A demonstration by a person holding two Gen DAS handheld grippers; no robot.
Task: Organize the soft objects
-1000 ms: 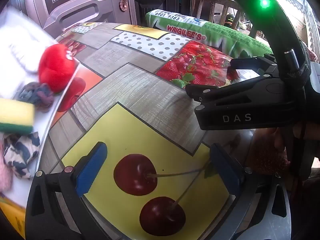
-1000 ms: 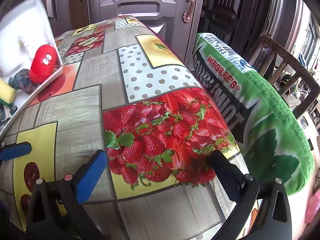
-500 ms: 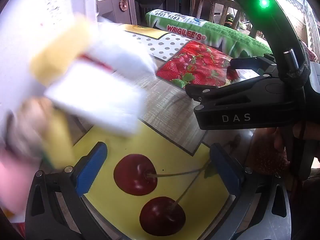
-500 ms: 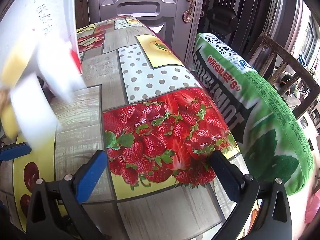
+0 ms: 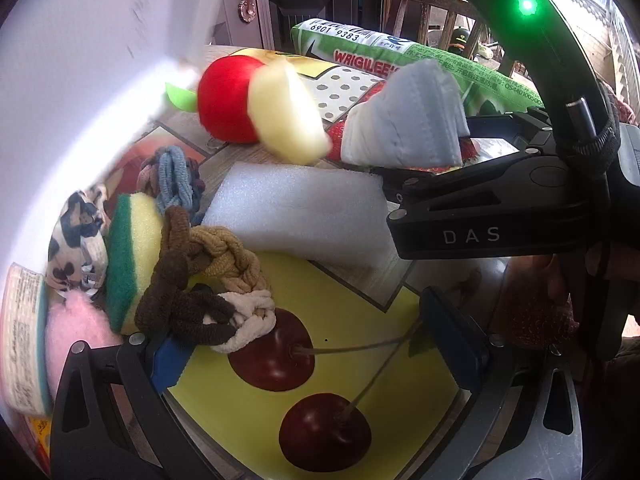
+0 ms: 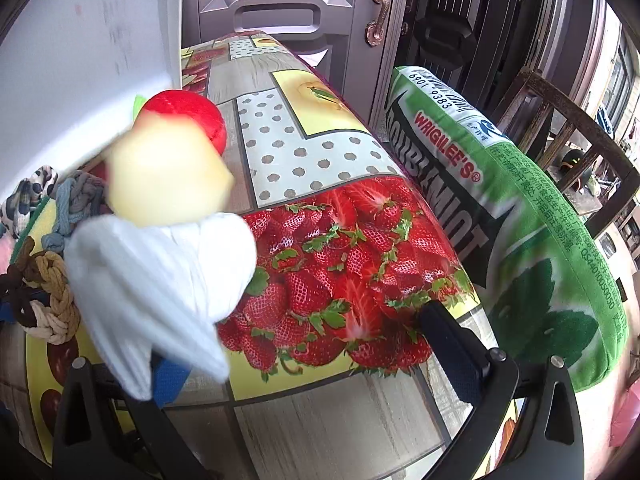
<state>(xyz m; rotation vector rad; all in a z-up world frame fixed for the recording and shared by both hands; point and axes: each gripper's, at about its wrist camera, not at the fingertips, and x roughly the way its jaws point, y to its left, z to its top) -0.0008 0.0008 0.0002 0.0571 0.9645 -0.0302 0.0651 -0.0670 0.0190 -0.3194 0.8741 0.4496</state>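
Soft objects (image 5: 208, 280) now spilled onto tablecloth (image 5: 320, 360), cushion (image 6: 520, 240) reading "WRIGILEE'S", "6901 9383"

Two fisheye views, each looking forward low and close over a fruit-print tabletop (image 5: 352, 364) from between its own tongs. The left view faces the cherry panel, the right view the strawberry panel. Both share the red plush apple (image 5: 226, 100) (image 6: 188, 114) and green pillow (image 6: 532, 216).
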